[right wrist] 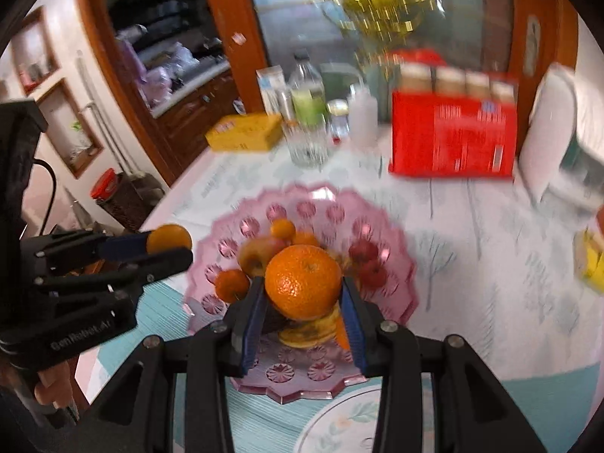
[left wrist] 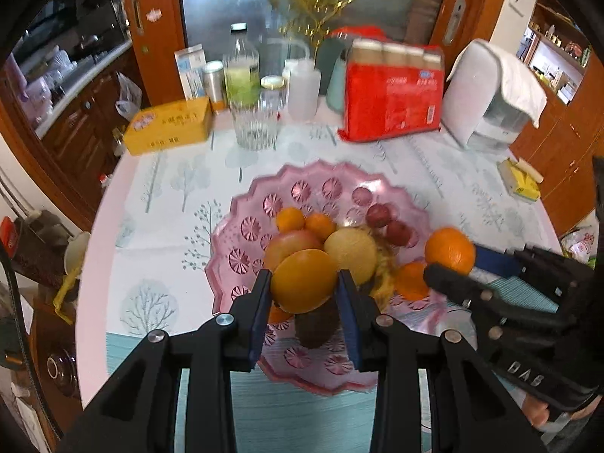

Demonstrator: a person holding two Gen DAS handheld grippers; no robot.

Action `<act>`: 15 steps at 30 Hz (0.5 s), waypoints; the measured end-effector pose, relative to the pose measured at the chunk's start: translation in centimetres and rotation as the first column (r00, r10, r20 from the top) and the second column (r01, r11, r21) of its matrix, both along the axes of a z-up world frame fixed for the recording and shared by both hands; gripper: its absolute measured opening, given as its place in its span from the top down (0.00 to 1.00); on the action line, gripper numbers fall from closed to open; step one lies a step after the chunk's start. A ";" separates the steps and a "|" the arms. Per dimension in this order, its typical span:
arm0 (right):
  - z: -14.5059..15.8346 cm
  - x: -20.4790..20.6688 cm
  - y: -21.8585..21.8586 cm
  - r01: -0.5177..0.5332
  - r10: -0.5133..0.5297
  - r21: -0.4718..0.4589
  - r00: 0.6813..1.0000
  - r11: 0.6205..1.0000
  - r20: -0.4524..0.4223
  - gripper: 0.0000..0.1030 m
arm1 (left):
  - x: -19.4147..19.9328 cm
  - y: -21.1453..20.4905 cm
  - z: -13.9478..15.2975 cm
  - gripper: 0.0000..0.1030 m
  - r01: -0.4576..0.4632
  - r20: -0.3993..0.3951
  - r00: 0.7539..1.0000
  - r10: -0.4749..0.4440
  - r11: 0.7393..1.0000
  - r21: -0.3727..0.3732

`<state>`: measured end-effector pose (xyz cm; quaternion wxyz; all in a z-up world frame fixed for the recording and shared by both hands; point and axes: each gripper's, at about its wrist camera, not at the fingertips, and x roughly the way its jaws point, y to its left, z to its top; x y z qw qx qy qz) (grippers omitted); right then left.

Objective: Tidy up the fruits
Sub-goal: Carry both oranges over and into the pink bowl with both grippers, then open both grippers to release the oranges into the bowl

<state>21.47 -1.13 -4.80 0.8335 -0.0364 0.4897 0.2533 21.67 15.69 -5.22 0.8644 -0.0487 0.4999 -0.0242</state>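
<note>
While both grippers hang above the near side of a pink scalloped glass dish (left wrist: 241,222), each one carries a fruit. The left gripper (left wrist: 304,283) has its blue pads closed on a smooth yellow-orange fruit (left wrist: 304,281), which fills the gap between them. The right gripper (right wrist: 304,290) is closed the same way on a dimpled orange (right wrist: 303,282), stem end facing the camera. Both fruits are roundish, with no clear long axis.

The dish lies directly below and just ahead of both sets of fingers, on a tablecloth (left wrist: 158,188) printed with pale trees, near the table's front edge. It holds small oranges, an apple (left wrist: 290,245), a pale yellow fruit (left wrist: 351,255) and red fruits (left wrist: 389,222) heaped at its middle. Its left rim looks bare; its near rim sits under the fingers.

The two grippers are close side by side, so room between them is tight. Behind the dish, a drinking glass (left wrist: 256,128), a yellow box (left wrist: 168,126) and a red carton (left wrist: 392,102) stand well apart along the far edge. A patterned plate (right wrist: 339,422) shows at the front edge, just beside the dish.
</note>
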 end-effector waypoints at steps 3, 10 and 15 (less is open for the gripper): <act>-2.5 0.3 0.7 0.012 -0.013 -0.028 0.999 1.000 -0.052 0.62 | 1.0 0.4 -2.3 0.68 0.007 -0.030 1.000 -0.007 1.000 -0.029; -5.0 0.9 1.8 0.014 -0.021 -0.086 0.996 0.996 -0.086 0.62 | 2.8 -0.1 -6.3 0.68 0.043 -0.084 0.995 -0.049 0.997 -0.067; -5.9 1.7 1.9 0.021 -0.032 -0.108 0.994 0.994 -0.101 0.61 | 3.5 -0.5 -7.7 0.68 0.063 -0.102 0.992 -0.070 0.995 -0.077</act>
